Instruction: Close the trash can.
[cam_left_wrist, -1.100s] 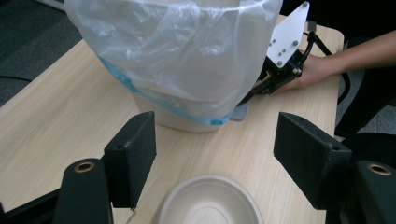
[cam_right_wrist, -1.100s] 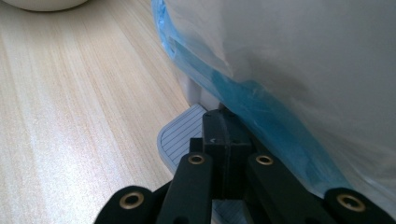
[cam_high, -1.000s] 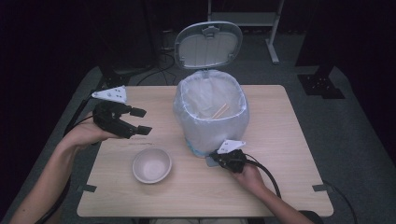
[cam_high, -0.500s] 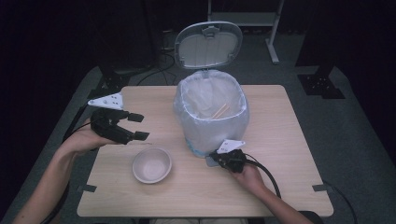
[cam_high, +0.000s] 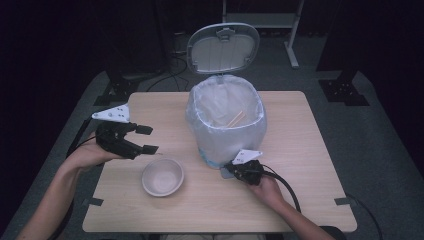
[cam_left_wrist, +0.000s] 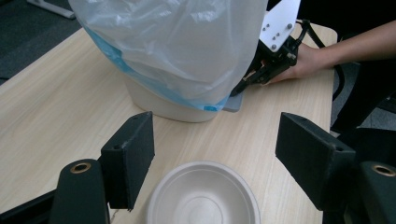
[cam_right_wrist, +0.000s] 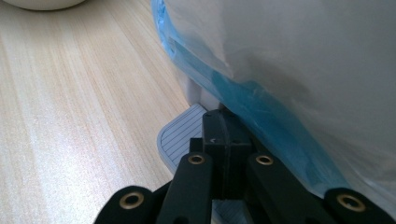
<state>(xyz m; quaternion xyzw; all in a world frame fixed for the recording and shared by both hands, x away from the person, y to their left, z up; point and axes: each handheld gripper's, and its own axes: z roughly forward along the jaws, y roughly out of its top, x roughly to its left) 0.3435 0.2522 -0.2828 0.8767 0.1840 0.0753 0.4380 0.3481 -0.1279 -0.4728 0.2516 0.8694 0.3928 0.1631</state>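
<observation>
A white bin lined with a clear plastic bag stands mid-table, its lid raised. Wooden sticks lie inside it. My right gripper is shut, and its closed tips rest on the bin's grey ribbed pedal at the base. An empty white bowl sits on the table to the left of the bin. My left gripper hovers open just left of and above the bowl, with nothing between its jaws. The right gripper also shows beside the bin in the left gripper view.
The wooden table has bare surface to the right of the bin and along its front edge. Cables and stand feet lie on the dark floor behind and beside the table.
My left gripper has drifted a little toward the table's near edge, closer to the bowl. The right gripper, bin and bowl have not moved.
</observation>
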